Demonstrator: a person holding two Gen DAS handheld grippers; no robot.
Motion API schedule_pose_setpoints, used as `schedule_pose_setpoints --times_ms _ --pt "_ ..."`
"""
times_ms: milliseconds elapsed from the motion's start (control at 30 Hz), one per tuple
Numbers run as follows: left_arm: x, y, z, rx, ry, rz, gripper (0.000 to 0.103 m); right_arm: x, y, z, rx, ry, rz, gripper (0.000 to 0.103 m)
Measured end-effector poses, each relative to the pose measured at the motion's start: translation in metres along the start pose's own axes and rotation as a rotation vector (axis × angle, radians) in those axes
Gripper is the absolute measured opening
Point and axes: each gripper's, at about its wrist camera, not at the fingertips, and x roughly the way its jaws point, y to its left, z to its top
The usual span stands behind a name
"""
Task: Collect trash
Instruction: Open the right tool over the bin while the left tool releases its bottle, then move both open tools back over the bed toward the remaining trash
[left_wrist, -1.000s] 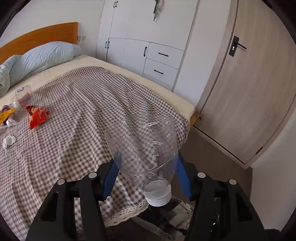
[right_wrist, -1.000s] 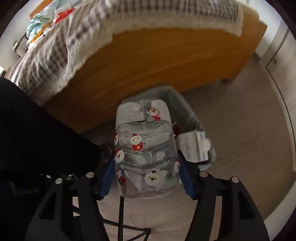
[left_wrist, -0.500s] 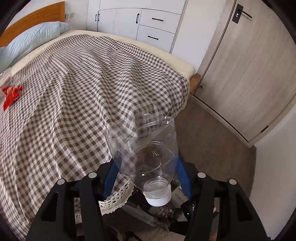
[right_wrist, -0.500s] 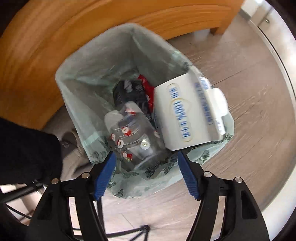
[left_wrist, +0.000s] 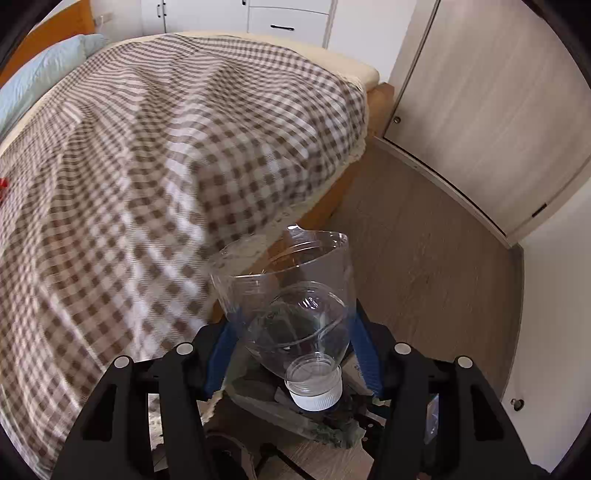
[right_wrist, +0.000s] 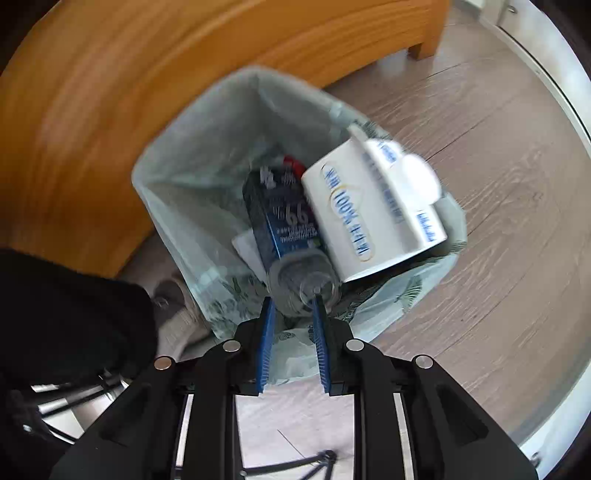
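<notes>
— Where's the trash?
— A cut clear bottle (left_wrist: 291, 314), white cap nearest, is clamped in the left gripper (left_wrist: 291, 354) beside the bed (left_wrist: 147, 166).
— The right gripper (right_wrist: 291, 314)?
— Jaws closing, empty, above the bin (right_wrist: 177, 199); a white carton (right_wrist: 362, 218) reads "100%", a dark pack (right_wrist: 280, 218) "99".

Brown-and-white checked blanket (left_wrist: 155, 155) is draping the bed beside a pale blue pillow (left_wrist: 40, 70). By the orange wooden bed frame (right_wrist: 110, 110), a pale green bin liner (right_wrist: 207, 155) is holding a white, blue-lettered carton (right_wrist: 365, 218) and a dark blue packet (right_wrist: 280, 218).

One cut bottle top (left_wrist: 291, 314), one bin (right_wrist: 207, 155), one white carton (right_wrist: 365, 214).
</notes>
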Motion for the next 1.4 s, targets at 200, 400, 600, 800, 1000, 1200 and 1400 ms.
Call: schedule_pose_setpoints --times_ms 200,400,600,800,1000,1200,1400 --pt "0.083 -0.029 -0.022 0.168 0.191 0.079 0.057 -0.036 -0.019 0.008 0.057 -0.088 0.028 0.021" --pt "0.123 -0.022 -0.046 0.229 0.309 0.166 0.057 -0.042 -0.03 0.016 0.094 -0.117 0.048 0.021" --pt "0.147 -0.012 -0.065 0.227 0.431 0.217 0.059 -0.038 -0.029 0.015 0.106 -0.099 0.059 0.021" --pt "0.146 -0.005 -0.072 0.229 0.467 0.254 0.074 -0.035 -0.02 0.014 0.088 -0.085 0.059 0.021" --pt "0.142 -0.004 -0.075 0.225 0.431 0.216 0.075 -0.039 -0.013 0.016 0.067 -0.086 0.052 0.021" --pt "0.125 -0.003 -0.062 0.178 0.445 0.177 0.076 -0.048 -0.008 0.021 0.059 -0.076 0.027 0.036" --pt "0.093 -0.004 -0.046 0.132 0.368 0.094 0.076 -0.081 -0.001 0.026 0.03 -0.123 -0.013 0.047"
